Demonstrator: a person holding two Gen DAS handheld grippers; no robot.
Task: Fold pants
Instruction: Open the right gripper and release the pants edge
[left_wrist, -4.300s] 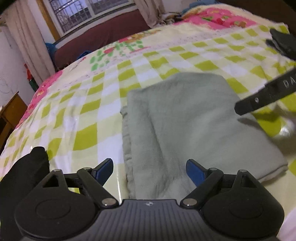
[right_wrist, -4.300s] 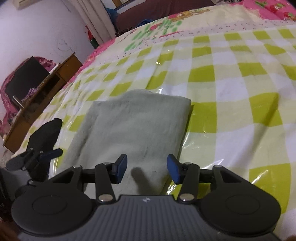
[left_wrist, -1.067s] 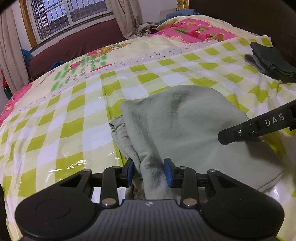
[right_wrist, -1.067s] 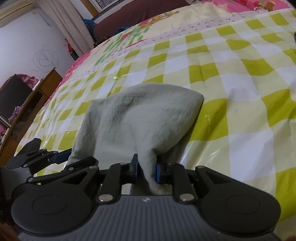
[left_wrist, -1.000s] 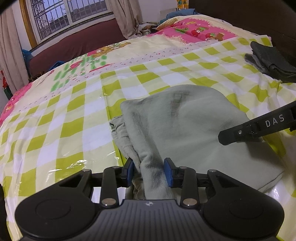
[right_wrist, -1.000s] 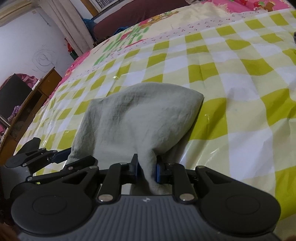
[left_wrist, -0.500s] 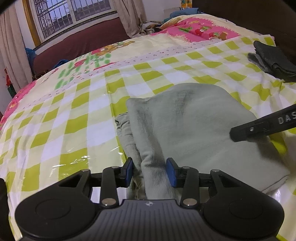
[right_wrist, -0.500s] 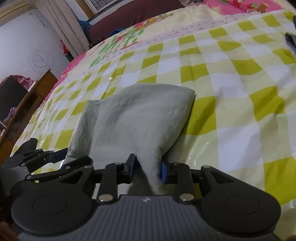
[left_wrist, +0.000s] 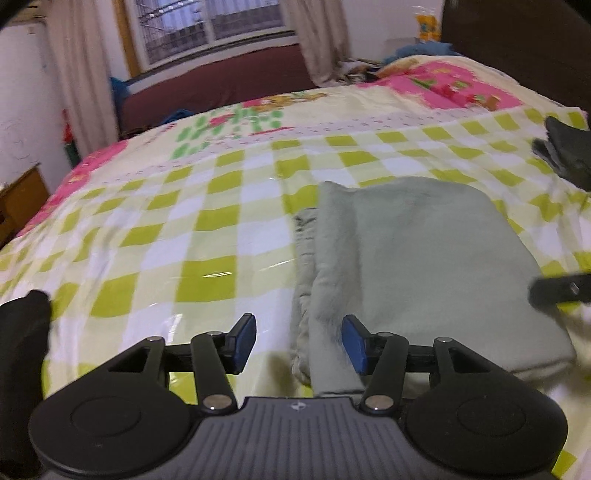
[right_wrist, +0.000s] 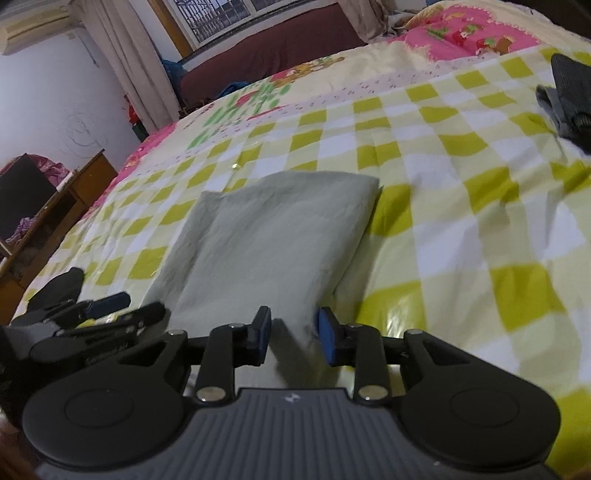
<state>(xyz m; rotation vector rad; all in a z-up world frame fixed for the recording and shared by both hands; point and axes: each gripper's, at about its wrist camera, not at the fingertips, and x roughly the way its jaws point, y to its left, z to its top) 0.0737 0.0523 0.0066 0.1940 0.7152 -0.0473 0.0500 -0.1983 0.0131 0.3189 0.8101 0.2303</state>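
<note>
The pale grey-green pants (left_wrist: 417, 258) lie folded into a flat rectangle on the yellow-green checked bed cover (left_wrist: 207, 221). My left gripper (left_wrist: 299, 343) is at their near left corner. Its jaws are opening, and the bunched edge lies loose between the blue pads (left_wrist: 356, 343) without being pressed. In the right wrist view the pants (right_wrist: 273, 236) stretch away from my right gripper (right_wrist: 294, 338). It stands open over the near right corner, with a gap showing beside the cloth. The left gripper (right_wrist: 133, 306) also shows there at the lower left. One right-gripper finger (left_wrist: 554, 291) pokes in over the pants' right side.
A dark folded garment (left_wrist: 569, 151) lies on the bed at the far right. Pink bedding (left_wrist: 458, 88) sits at the head. A dark red couch (left_wrist: 221, 85) stands under the window. A wooden cabinet (right_wrist: 55, 206) stands beside the bed's left edge.
Both grippers were shut on the pants' near corners. Now both have spread their jaws and pulled back a little, and the raised cloth has dropped flat onto the bed.
</note>
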